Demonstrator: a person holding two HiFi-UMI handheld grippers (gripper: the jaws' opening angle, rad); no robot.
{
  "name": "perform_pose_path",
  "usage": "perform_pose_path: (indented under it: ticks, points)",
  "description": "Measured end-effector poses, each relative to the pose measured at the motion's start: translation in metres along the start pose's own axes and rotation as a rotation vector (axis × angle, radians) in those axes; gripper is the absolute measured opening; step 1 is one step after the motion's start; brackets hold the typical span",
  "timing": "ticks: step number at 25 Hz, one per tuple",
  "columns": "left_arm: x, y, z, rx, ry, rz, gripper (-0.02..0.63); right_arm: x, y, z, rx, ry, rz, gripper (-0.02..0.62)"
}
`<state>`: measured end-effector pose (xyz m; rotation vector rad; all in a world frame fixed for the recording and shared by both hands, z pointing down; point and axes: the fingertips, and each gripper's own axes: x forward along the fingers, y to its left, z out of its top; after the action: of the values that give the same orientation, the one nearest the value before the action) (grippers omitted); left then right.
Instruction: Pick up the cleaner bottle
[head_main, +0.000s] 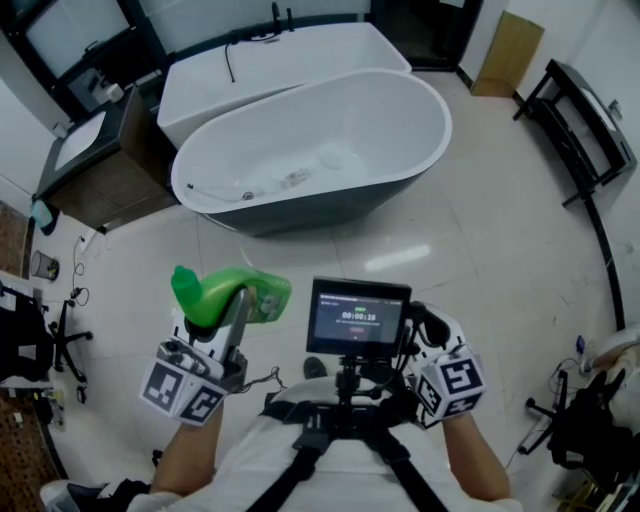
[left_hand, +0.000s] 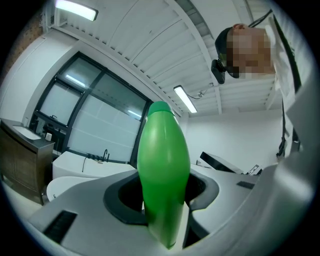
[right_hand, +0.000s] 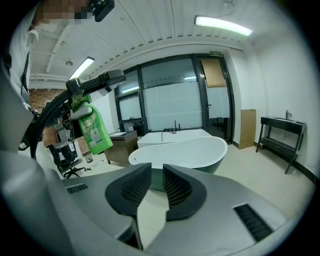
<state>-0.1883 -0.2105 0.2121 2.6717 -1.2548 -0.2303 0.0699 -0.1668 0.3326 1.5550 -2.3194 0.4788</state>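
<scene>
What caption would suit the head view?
Left gripper holds a green cleaner bottle aloft, an oval bathtub ahead.

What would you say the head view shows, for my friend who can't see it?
The left gripper holds a green cleaner bottle up in the air, in front of the person. Beside it is a small screen, and farther ahead stands a white oval bathtub.
</scene>
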Motion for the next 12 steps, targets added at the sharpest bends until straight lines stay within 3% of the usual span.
perform_pose_path:
  ticks: [7, 12]
  points:
    - [-0.028, 0.001, 0.001, -0.049, -0.017, -0.044, 0.163, -0.006, 0.028, -0.006, 0.0, -0.007, -0.018, 0.081]
    - [-0.037, -0.011, -0.008, -0.019, 0.016, -0.064, 0.163, -0.015, 0.039, -0.011, 0.029, -0.017, -0.023, 0.08]
